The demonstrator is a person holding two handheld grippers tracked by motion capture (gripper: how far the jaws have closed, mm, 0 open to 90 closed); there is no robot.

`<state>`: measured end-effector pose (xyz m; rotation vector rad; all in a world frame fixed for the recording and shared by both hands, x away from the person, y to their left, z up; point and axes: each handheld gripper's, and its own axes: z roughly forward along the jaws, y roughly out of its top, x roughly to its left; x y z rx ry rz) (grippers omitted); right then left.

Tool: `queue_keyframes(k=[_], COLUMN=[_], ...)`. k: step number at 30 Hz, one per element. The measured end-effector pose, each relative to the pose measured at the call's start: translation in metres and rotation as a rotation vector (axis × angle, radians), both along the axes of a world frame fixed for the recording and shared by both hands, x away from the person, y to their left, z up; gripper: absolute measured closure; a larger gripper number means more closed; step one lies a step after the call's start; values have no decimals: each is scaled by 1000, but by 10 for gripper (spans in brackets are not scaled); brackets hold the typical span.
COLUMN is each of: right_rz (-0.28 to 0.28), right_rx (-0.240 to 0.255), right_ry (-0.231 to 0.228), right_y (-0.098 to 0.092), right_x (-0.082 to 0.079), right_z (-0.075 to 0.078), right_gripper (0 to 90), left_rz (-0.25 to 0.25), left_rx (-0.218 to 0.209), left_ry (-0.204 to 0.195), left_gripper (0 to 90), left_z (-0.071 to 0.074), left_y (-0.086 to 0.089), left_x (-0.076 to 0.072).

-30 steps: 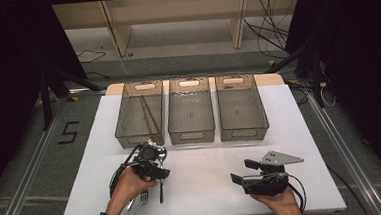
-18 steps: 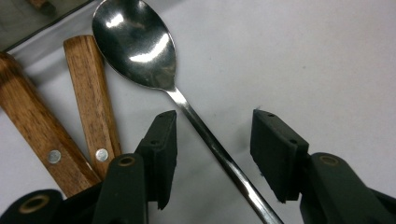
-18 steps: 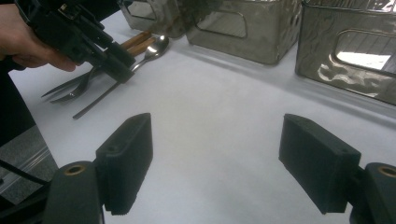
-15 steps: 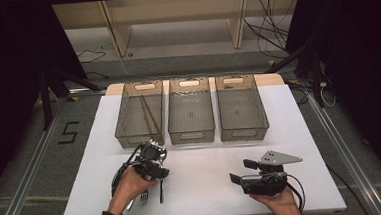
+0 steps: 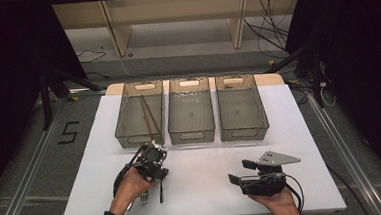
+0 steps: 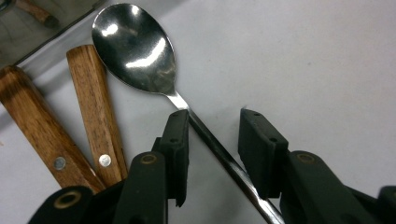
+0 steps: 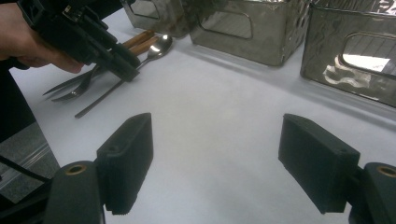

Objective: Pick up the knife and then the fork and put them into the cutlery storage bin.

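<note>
A steel spoon point(image 6: 135, 51) lies on the white table point(image 5: 203, 187), its bowl pointing toward the bins. My left gripper point(image 6: 212, 140) points down over the spoon's handle, which runs between the two jaws. The jaws have just been closing, and a gap still shows beside the right pad, so the gripper is open. Two wooden handles point(image 6: 95, 112) lie just left of the spoon. From above, the left gripper point(image 5: 154, 165) sits near the left bin's front. My right gripper point(image 7: 229, 158) is open over bare table at the front right point(image 5: 237, 170), nothing between its pads.
Three clear grey bins stand in a row at the back: left point(image 5: 121, 116) holding thin brown sticks, middle point(image 5: 192, 135), right point(image 5: 243, 132). Forks point(image 7: 74, 88) lie beside the spoon under the left hand. The table's front edge is close to both hands.
</note>
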<state>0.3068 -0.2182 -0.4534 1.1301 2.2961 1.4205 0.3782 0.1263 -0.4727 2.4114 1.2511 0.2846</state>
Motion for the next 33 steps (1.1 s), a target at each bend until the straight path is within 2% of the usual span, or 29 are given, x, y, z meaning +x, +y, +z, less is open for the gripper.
queue_keyframes(k=[10, 20, 22, 28, 33], right_rz=[4, 7, 7, 8, 8], right_rx=[0, 1, 1, -2, 1], right_ry=[-1, 1, 0, 2, -3], right_y=[1, 1, 1, 1, 0], right_x=[0, -1, 0, -1, -1], right_z=[1, 1, 1, 1, 1], right_gripper=[271, 271, 271, 271, 271], left_rz=[-5, -11, -25, -13, -10], left_rx=[-21, -44, -34, -54, -54], left_ry=[-17, -36, -48, -32, -29], left_gripper=[741, 778, 826, 818, 818], left_z=[-1, -1, 2, 1, 1], left_y=[0, 1, 0, 1, 2], left_x=[-2, -3, -4, -2, -2])
